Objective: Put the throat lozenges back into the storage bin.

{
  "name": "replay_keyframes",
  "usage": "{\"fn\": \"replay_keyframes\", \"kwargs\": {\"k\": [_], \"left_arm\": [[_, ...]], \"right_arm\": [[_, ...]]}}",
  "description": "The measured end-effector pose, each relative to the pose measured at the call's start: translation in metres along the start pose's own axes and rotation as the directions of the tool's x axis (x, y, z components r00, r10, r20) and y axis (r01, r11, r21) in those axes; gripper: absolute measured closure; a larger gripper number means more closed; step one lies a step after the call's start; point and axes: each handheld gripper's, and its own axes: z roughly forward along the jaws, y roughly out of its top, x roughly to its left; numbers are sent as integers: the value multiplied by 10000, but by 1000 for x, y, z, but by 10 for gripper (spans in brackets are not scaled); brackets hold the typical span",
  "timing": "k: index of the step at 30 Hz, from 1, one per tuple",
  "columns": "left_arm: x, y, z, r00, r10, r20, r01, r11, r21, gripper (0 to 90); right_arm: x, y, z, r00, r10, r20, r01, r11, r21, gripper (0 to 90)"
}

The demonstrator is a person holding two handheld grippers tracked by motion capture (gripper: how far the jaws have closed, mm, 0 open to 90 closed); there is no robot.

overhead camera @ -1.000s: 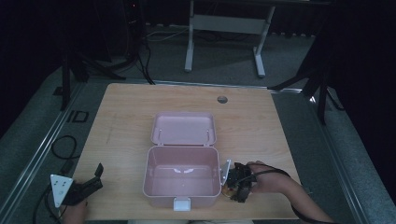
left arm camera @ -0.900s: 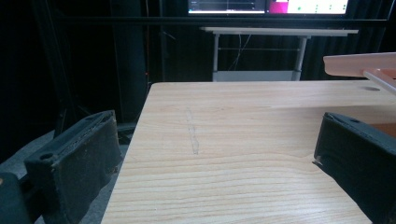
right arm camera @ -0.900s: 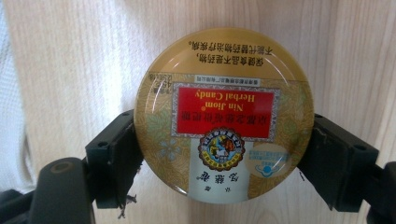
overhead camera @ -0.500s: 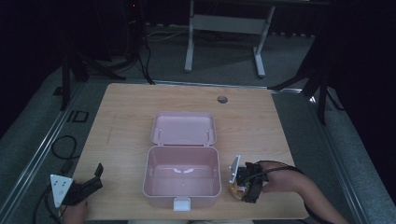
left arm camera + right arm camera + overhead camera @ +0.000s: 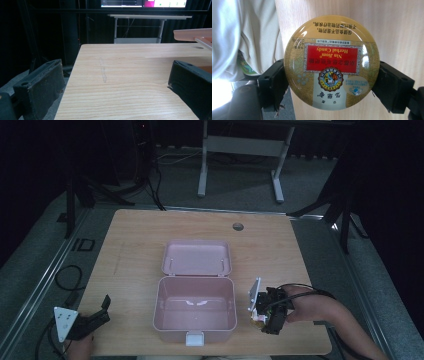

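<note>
At the near-left corner of the worktop (image 5: 135,240): left tongs (image 5: 102,312), jaws spread wide with nothing between, tips over the wooden edge and aimed toward the far right. Seen along those jaws in the left gripper view: bare wood grain with a faint pencil-like mark, and at the far right the edge of the pink lid.

In the middle, toward the near edge: pink box (image 5: 196,310), lid thrown back flat on the far side, latch tab facing the near edge, inside looking bare apart from glints of light. Farther back, right of centre: small round cable hole (image 5: 238,226) in the wood.

Just right of the box, near the near-right corner: right tongs (image 5: 260,317), held in a hand (image 5: 305,304), clamped on a candy tin (image 5: 331,66). In the right gripper view: round gold tin gripped at its two sides, red "Nin Jiom Herbal Candy" label upside down, lid face toward the camera, light wood behind, pale cloth at the left. Tin apart from the box, outside it.
</note>
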Motion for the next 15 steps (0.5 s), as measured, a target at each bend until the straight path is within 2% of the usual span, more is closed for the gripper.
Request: {"fn": "replay_keyframes", "kwargs": {"k": [10,15], "left_arm": [[0,0,0,10000,-4,22,4,10000,29,7],[1,0,0,10000,-40,41,40,10000,36,7]], "right_arm": [[5,23,-47,9978,-388,539,418,9975,-564,201],[7,34,-55,9956,-633,684,674,9960,-589,201]]}}
